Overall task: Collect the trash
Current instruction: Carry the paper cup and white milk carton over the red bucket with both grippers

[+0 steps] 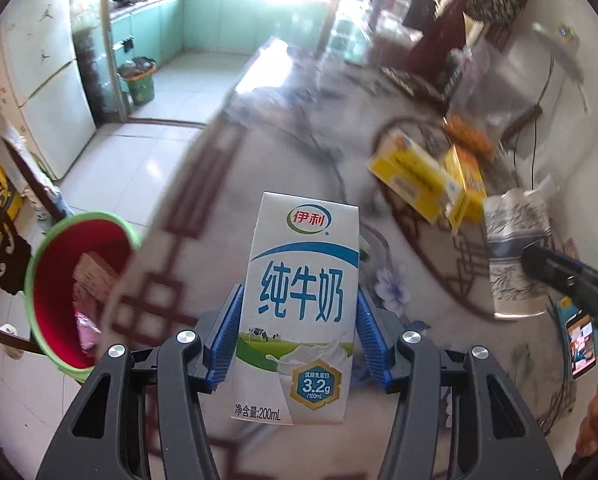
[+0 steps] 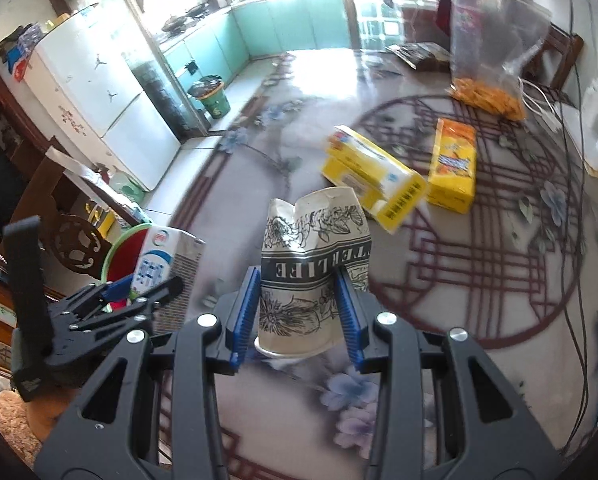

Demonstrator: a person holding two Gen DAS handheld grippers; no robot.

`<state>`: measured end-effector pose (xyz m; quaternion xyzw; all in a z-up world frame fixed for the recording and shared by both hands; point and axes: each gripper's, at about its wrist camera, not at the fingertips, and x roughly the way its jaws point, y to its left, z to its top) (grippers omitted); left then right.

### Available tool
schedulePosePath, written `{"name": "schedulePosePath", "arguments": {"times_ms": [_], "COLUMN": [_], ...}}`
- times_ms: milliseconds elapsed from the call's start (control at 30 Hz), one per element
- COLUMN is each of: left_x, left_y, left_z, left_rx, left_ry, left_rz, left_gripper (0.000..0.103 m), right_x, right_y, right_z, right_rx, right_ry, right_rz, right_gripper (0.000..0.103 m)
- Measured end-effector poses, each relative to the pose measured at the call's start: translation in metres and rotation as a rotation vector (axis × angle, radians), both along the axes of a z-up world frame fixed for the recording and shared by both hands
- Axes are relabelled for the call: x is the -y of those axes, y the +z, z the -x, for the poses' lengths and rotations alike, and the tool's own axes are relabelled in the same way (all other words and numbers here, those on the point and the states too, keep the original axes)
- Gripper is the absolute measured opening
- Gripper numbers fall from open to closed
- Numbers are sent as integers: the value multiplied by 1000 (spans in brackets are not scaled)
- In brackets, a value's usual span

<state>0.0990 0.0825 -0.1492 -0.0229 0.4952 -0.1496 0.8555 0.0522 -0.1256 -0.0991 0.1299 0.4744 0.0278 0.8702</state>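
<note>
My left gripper (image 1: 297,336) is shut on a white and blue milk carton (image 1: 299,308), held upright above the table. The carton also shows in the right wrist view (image 2: 167,264), with the left gripper (image 2: 139,292) around it. My right gripper (image 2: 297,312) is shut on a crumpled paper cup (image 2: 313,264) with black flower print, held above the table. The cup also shows in the left wrist view (image 1: 517,256). A red bin with a green rim (image 1: 71,292) stands below the table's left edge and holds some wrappers. It also shows in the right wrist view (image 2: 121,252).
On the patterned table (image 2: 479,264) lie two yellow boxes (image 2: 373,176) (image 2: 453,164) and a clear bag of orange snacks (image 2: 491,48). A phone (image 1: 581,340) lies at the right edge. Cables (image 2: 575,184) run along the right. A white fridge (image 2: 107,92) and a green bin (image 2: 213,96) stand on the floor.
</note>
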Motion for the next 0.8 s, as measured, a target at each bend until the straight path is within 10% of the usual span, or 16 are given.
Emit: {"name": "schedulePosePath", "arguments": {"times_ms": [800], "left_x": [-192], "left_y": [8], "left_z": [-7], "left_rx": [40], "left_ry": [290], "left_rz": [-8], "left_gripper": [52], "right_x": [-172], "right_y": [13], "right_z": [-40], "right_rx": [42], "right_ry": [234], "right_rz": [21], "right_gripper": [37]}}
